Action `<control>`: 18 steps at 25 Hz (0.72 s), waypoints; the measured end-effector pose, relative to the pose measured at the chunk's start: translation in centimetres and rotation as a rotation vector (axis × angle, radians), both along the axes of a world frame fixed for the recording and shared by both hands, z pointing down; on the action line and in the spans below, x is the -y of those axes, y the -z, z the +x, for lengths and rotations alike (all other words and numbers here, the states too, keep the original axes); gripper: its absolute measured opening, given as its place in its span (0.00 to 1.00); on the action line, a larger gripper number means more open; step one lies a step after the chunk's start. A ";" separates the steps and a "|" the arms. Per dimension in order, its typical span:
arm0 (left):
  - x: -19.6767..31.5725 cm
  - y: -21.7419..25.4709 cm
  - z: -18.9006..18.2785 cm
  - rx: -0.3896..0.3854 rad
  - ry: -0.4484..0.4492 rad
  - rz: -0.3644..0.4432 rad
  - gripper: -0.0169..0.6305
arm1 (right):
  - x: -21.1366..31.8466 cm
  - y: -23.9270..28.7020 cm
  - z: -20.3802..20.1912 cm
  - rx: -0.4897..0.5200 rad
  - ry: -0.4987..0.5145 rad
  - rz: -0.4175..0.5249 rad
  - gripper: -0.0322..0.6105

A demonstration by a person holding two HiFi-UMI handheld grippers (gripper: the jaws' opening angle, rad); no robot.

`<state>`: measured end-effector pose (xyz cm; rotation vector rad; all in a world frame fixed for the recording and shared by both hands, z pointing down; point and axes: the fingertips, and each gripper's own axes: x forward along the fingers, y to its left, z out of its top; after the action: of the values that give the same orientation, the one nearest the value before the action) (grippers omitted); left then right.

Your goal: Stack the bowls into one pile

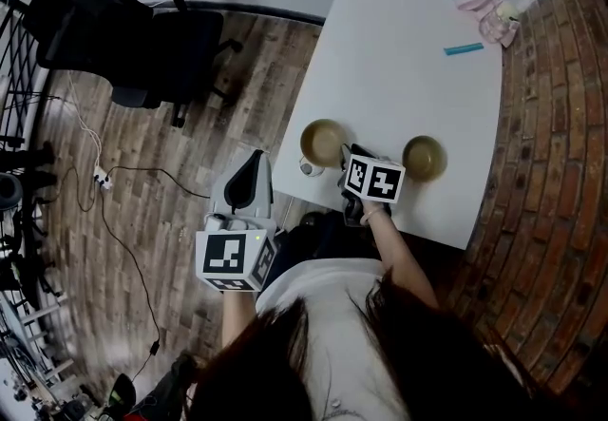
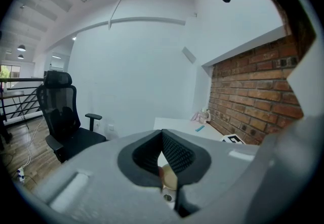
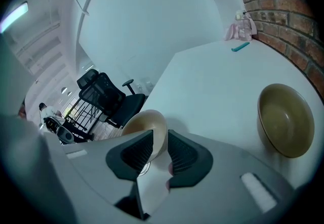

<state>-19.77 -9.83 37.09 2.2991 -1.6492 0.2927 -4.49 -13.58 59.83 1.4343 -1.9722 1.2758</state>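
Two bowls to merge, none stacked yet.

Nearest: left gripper [image 1: 255,162] hangs off the near-left edge of the table [image 1: 399,58], over the floor. Its own view shows the pads pressed together at the tips with nothing between them. I read this as parked, kept clear so it does not crowd the working side.

Next: right gripper [image 3: 158,142] sits at the near edge of the table, between the two bowls. Its pads pinch the rim of the left bowl [image 1: 323,142], one pad outside the wall and one inside. A rim hold makes sense to me, since the body is too wide for the claw. In the right gripper view the bowl looks tipped; whether its foot is off the table I cannot tell.

Beside it: right bowl [image 1: 424,158] stands upright and empty to the right, apart from the gripper. I judge it to be the receiving base, mouth open for nesting.

Far: teal strip [image 1: 464,49] and pink bundle [image 1: 489,20] at the far right corner, well clear of the carry path. Office chair [image 1: 142,39] is far left on the floor.
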 end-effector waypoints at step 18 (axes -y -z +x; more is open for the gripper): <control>0.9 -1.1 -0.3 0.025 0.038 -0.045 0.03 | 1.1 -2.4 -0.5 0.002 0.018 -0.059 0.22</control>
<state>-20.09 -10.71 38.19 2.2376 -1.6781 0.3476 -4.99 -14.65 62.26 1.3856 -1.9282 1.3169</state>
